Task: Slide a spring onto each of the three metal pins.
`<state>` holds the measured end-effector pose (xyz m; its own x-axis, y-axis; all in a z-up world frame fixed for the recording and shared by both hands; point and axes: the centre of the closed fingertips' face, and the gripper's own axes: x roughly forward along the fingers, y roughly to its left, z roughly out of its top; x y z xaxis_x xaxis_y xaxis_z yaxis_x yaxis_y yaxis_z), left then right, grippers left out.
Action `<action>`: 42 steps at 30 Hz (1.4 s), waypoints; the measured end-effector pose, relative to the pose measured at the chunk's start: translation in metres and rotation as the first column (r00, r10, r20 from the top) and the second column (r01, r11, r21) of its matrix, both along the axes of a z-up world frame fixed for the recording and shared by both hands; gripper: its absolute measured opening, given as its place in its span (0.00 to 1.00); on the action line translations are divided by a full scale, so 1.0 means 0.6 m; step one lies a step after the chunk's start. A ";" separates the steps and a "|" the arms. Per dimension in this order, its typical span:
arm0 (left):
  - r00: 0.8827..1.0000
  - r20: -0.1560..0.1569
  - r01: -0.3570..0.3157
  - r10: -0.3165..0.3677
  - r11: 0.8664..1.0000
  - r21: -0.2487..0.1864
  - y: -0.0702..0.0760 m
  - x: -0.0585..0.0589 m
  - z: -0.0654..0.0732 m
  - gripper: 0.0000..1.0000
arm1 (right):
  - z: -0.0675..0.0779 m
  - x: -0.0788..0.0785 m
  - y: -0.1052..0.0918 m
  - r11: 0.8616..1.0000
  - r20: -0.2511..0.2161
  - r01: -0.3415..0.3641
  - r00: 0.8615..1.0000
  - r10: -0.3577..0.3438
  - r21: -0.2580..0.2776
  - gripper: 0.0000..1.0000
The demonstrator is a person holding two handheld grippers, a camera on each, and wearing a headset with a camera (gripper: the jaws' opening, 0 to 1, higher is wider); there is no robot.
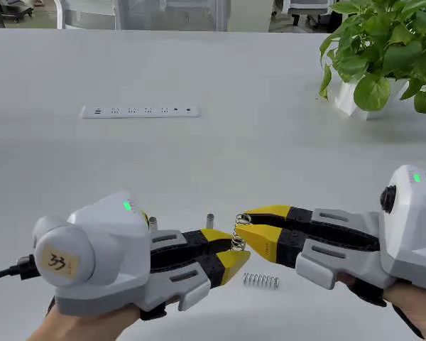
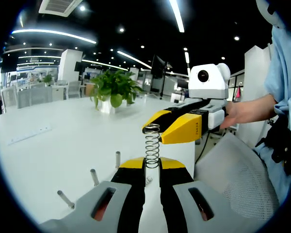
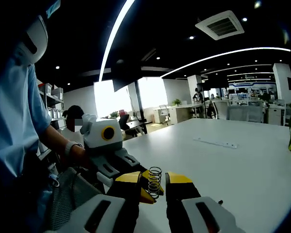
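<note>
— What's on the bench [image 1: 199, 160]?
— One potted plant [image 1: 383, 50] at the far right and one white power strip [image 1: 140, 111] at the far left. There's open surface all round both, out to the far edge.
— And the tongs?
— Two. The left tongs [image 1: 234, 249] carry a sticker [image 1: 57, 263] reading "33" and pinch the lower end of one spring [image 1: 238, 231]. The right tongs [image 1: 240, 223] pinch its upper end, on the near side.
— Small parts?
— Three metal pins [image 2: 94, 177] stand upright just beyond the left tongs. A second spring [image 1: 261, 280] lies flat on the bench, nearer than the tips.
</note>
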<state>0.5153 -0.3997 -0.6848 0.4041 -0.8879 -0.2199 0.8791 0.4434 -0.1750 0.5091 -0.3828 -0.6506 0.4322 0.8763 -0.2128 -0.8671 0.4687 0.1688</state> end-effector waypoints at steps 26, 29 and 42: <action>0.979 0.077 0.144 -0.188 0.909 0.391 0.027 -0.011 -0.068 0.06 | -0.063 -0.032 -0.004 0.873 0.040 -0.253 0.955 0.295 -0.417 0.29; 0.971 0.081 0.168 -0.223 0.887 0.431 0.028 -0.017 -0.076 0.06 | -0.077 -0.031 -0.007 0.834 0.043 -0.268 0.944 0.328 -0.482 0.29; 0.944 0.075 0.233 -0.320 0.812 0.535 0.030 -0.042 -0.110 0.06 | -0.118 -0.045 0.000 0.700 -0.016 -0.383 0.883 0.469 -0.603 0.20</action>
<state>0.4900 -0.3817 -0.7509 0.2258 -0.7432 -0.6298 0.9741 0.1641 0.1555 0.4818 -0.3830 -0.7213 0.1041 0.7017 -0.7048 -0.9908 0.0120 -0.1344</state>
